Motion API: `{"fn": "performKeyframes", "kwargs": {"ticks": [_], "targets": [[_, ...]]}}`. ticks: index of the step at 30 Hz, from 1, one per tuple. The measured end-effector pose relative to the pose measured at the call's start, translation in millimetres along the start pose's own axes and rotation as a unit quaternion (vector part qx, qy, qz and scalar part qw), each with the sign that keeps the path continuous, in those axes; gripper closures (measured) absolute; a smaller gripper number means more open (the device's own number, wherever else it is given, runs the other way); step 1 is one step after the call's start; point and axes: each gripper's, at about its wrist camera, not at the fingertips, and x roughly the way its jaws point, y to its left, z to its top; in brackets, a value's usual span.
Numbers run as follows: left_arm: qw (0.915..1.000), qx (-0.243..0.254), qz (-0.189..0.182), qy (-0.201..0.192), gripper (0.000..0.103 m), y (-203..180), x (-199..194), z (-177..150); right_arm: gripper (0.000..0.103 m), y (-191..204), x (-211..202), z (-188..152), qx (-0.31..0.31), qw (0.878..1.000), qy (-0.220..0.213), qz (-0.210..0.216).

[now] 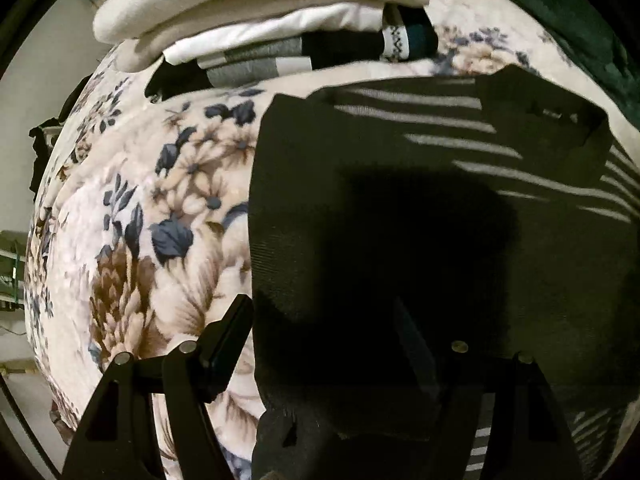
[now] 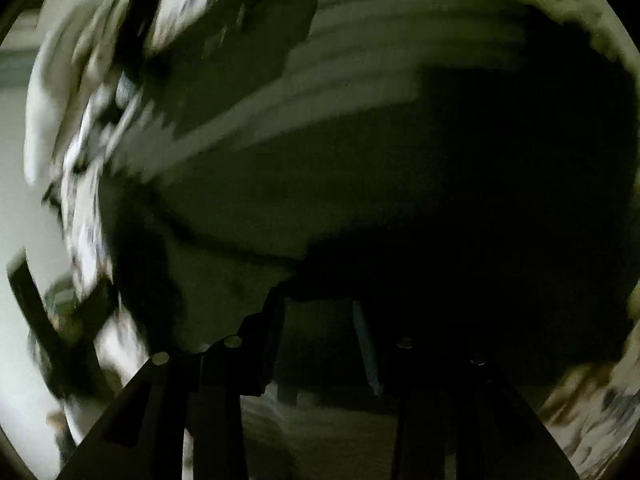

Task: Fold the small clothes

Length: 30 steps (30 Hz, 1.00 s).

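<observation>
Left hand-held gripper [image 1: 324, 332] spread wide over dark striped garment [image 1: 400, 200] on floral blanket [image 1: 160, 208]; folded stack [image 1: 280, 32] behind.

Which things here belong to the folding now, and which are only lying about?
In use: dark striped garment, left gripper, right gripper.
Lying about: stack of folded clothes, floral blanket.

Your left wrist camera looks down close over the floral blanket [image 1: 132, 216], facing the folded stack [image 1: 256, 20] at its far edge. Your right wrist view is blurred, pressed nearer. Both views share the dark striped garment [image 1: 400, 200] [image 2: 360, 140].
</observation>
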Motion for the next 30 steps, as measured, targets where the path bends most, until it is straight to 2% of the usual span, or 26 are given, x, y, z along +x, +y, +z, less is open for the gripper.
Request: {"fn": "performKeyframes", "kwargs": {"ticks": [1, 4, 5, 7, 10, 12, 13, 15, 17, 19, 20, 22, 24, 25, 27, 30], "targets": [[1.0000, 0.001, 0.000, 0.001, 0.032, -0.1, 1.5, 0.3, 0.066, -1.6, -14.9, 9.4, 0.010, 0.999, -0.037, -0.008], [1.0000, -0.002, -0.003, 0.004, 0.032, -2.2, 1.5, 1.7, 0.066, -7.7, -47.3, 25.2, 0.023, 0.993, -0.107, -0.055], [1.0000, -0.003, -0.007, 0.004, 0.032, -3.7, 0.2, 2.3, 0.066, -12.7, -53.3, 28.4, 0.026, 0.992, -0.111, -0.057], [0.9999, -0.002, -0.012, 0.004, 0.032, -8.3, -3.7, 3.4, 0.066, -23.2, -64.4, 26.6, 0.033, 0.992, -0.107, -0.051], [0.9996, 0.004, -0.027, 0.001, 0.033, -21.2, -12.5, 4.7, 0.064, -37.9, -75.4, 9.9, 0.025, 0.996, -0.082, -0.011], [0.9992, 0.014, -0.037, -0.001, 0.032, -32.0, -17.4, 5.6, 0.056, -51.5, -71.9, -6.6, 0.007, 0.999, -0.040, 0.019], [0.9989, 0.020, -0.042, -0.002, 0.032, -37.0, -18.9, 6.1, 0.056, -56.1, -61.2, -16.9, -0.008, 0.999, 0.006, 0.038], [0.9983, 0.037, -0.045, -0.007, 0.032, -50.8, -21.0, 6.7, 0.056, -58.6, -41.5, -21.3, -0.023, 0.998, 0.047, 0.037], [0.9976, 0.052, -0.045, -0.008, 0.032, -63.4, -19.5, 7.8, 0.056, -70.9, -33.6, -12.5, -0.014, 0.999, 0.019, -0.032], [0.9975, 0.056, -0.043, -0.007, 0.032, -70.3, -15.3, 10.1, 0.056, -89.1, -39.4, 6.9, 0.029, 0.998, -0.030, -0.040], [0.9975, 0.056, -0.041, -0.008, 0.032, -72.1, -12.5, 12.4, 0.056, -100.4, -52.2, 19.2, 0.061, 0.994, -0.074, -0.057], [0.9979, 0.055, -0.034, -0.008, 0.032, -72.9, -7.6, 15.4, 0.056, -111.0, -75.8, 28.7, 0.100, 0.986, -0.117, -0.058], [0.9982, 0.048, -0.034, -0.006, 0.032, -69.3, -5.0, 17.5, 0.055, -112.9, -95.4, 24.9, 0.110, 0.986, -0.128, -0.016], [0.9983, 0.046, -0.035, -0.009, 0.032, -67.7, -5.7, 17.6, 0.049, -110.6, -102.2, 18.8, 0.102, 0.986, -0.128, -0.012], [0.9984, 0.042, -0.037, -0.011, 0.032, -63.9, -7.9, 18.4, 0.034, -106.5, -109.5, 3.0, 0.084, 0.988, -0.130, -0.025], [0.9982, 0.043, -0.041, -0.005, 0.032, -60.8, -6.3, 9.6, 0.032, -107.3, -86.1, -25.1, 0.053, 0.994, -0.078, -0.051]]}}
